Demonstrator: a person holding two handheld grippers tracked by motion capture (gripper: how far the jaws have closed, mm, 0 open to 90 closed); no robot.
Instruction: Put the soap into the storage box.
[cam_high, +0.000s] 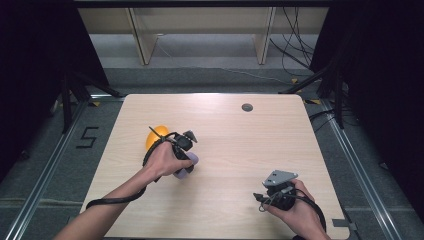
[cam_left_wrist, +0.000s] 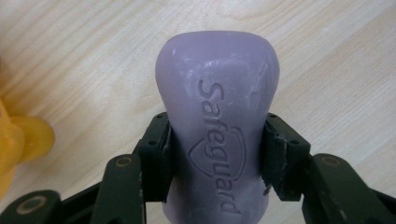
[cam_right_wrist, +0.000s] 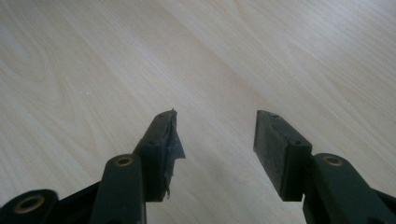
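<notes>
Soap (cam_left_wrist: 217, 140): purple bar, stamped "Safeguard", pinched across its narrow waist by left claw (cam_left_wrist: 217, 156)
Soap axis: long axis runs straight out along the jaws, rounded end pointing away from the hand; lettering reads along that axis
Soap place: left half of bench (cam_high: 240, 150), seen in high view as a purple bit (cam_high: 186, 170) under the left hand (cam_high: 162, 160), just beside the yellow thing (cam_high: 156, 136)
Left claw: closed on soap, both pads pressed flat to its sides
Right claw (cam_right_wrist: 215, 135): jaws apart, nothing between, bare wood beneath; torn pad lining on one jaw
Right claw place: near bench's front right corner (cam_high: 280, 192), well apart from soap
Left gripper view adds: stamped name, scuffed whitish marks on soap's far end, pad contact, a rounded yellow lobe (cam_left_wrist: 23, 140) at picture's left edge
High view adds: both hands at once, yellow thing behind left hand, small dark round disc (cam_high: 247, 107) near far edge
Contact with bench: cannot tell whether soap touches the wood
Edges: left hand well inside bench, some way in from its left edge; right hand close to front edge
Open room: wide bare wood between the hands and across the far half
</notes>
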